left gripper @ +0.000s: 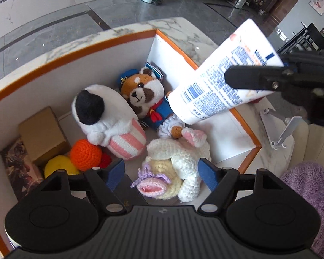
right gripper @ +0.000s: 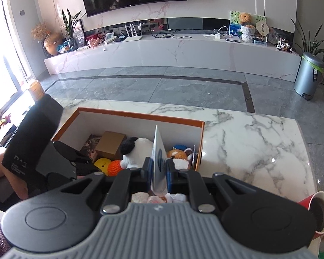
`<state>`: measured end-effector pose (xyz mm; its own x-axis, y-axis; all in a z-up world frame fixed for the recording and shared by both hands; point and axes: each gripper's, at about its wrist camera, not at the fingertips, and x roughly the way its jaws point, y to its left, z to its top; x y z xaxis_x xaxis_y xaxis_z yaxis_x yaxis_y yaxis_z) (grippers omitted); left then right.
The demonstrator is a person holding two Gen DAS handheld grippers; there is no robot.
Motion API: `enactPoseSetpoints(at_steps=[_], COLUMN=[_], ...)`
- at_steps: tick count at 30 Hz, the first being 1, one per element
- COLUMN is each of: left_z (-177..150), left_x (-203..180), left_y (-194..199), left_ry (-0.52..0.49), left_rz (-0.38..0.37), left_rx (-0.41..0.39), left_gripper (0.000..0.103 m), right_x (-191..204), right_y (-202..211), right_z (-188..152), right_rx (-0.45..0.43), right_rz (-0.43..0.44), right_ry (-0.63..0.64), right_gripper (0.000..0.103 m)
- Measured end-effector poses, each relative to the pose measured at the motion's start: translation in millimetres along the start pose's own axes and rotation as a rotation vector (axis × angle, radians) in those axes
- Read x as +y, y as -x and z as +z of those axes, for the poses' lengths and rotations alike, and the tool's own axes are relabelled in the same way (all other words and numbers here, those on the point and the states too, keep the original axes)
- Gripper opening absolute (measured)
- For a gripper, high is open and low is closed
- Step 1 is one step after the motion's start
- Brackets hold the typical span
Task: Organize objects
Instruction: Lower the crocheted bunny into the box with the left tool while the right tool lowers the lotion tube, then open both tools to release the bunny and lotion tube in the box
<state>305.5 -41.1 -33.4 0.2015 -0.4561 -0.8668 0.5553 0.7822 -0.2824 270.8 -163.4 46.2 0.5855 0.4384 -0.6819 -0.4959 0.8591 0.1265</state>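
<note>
- My right gripper (right gripper: 158,170) has its jaws pinched nearly closed on the flat tail of a white lotion tube (left gripper: 222,82), held tilted, cap down, over the box's right corner
- My left gripper (left gripper: 161,173) hangs with jaws spread wide and nothing between them, just above the crocheted bunny (left gripper: 175,170) lying inside the box
- The orange-rimmed box (left gripper: 75,54) on the marble counter (right gripper: 248,133) already holds the red panda plush (left gripper: 142,92), a black-and-white plush (left gripper: 101,112), an orange ball (left gripper: 85,154) and a cardboard carton (left gripper: 41,133)
- I judge the tube's placement is in hand; next calls for lowering it into the bare strip along the right wall before releasing
</note>
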Motion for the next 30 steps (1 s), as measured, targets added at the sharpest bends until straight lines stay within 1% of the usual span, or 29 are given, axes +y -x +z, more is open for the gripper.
enactPoseSetpoints(at_steps=[1,3,4,6,7,8,10,11,12,13,15,18,22,23,26,28,29,30], left_z=[0,-2,-3,-5,-8,-11,-15,-17,-19,-22,-30,-39,-42,-42,-43,-44,-44,-44], left_x=[4,15,20,28,30,33,39,38,38,42,47,52,58,60,63,65,65,65], left_y=[10,30,38,49,53,56,57,54,56,58,65,68,66,65,65,65,65,65], left_ry=[0.024,0.081,0.105,0.136,0.146,0.154,0.159,0.158,0.152,0.145,0.131,0.125,0.124,0.127,0.141,0.147,0.148,0.148], left_rz=[0.005,0.022,0.033,0.061,0.077,0.095,0.139,0.166,0.199,0.23,0.265,0.259,0.266,0.263,0.247,0.235,0.23,0.227], left_rx=[-0.029,-0.071,-0.086,-0.106,-0.112,-0.113,-0.112,-0.109,-0.108,-0.111,-0.116,-0.121,-0.127,-0.131,-0.146,-0.154,-0.157,-0.16], left_gripper=[0.086,0.079,0.073,0.07,0.064,0.058,0.052,0.049,0.043,0.04,0.035,0.032,0.03,0.03,0.03,0.03,0.03,0.03], right_x=[2,4,7,11,14,18,21,32,32,37,46,60,70,75,80,82,82,82], right_y=[1,1,1,0,-2,-4,-7,-14,-14,-18,-27,-44,-58,-69,-88,-100,-100,-111], right_z=[1,2,5,7,9,10,11,12,12,13,14,20,26,33,42,46,46,49], right_rx=[-0.003,-0.006,-0.011,-0.011,-0.008,-0.006,-0.003,0.003,0.003,0.008,0.019,0.037,0.028,0.027,0.042,0.057,0.057,0.07], right_rz=[0.007,0.018,0.046,0.078,0.094,0.11,0.124,0.144,0.144,0.148,0.151,0.162,0.158,0.131,0.088,0.059,0.059,0.034], right_ry=[0.0,-0.001,-0.006,-0.012,-0.015,-0.014,-0.008,0.016,0.016,0.027,0.041,0.054,0.052,0.042,0.018,0.01,0.01,0.004], right_gripper=[0.013,0.013,0.013,0.013,0.013,0.013,0.013,0.013,0.013,0.013,0.013,0.013,0.013,0.013,0.013,0.013,0.013,0.013])
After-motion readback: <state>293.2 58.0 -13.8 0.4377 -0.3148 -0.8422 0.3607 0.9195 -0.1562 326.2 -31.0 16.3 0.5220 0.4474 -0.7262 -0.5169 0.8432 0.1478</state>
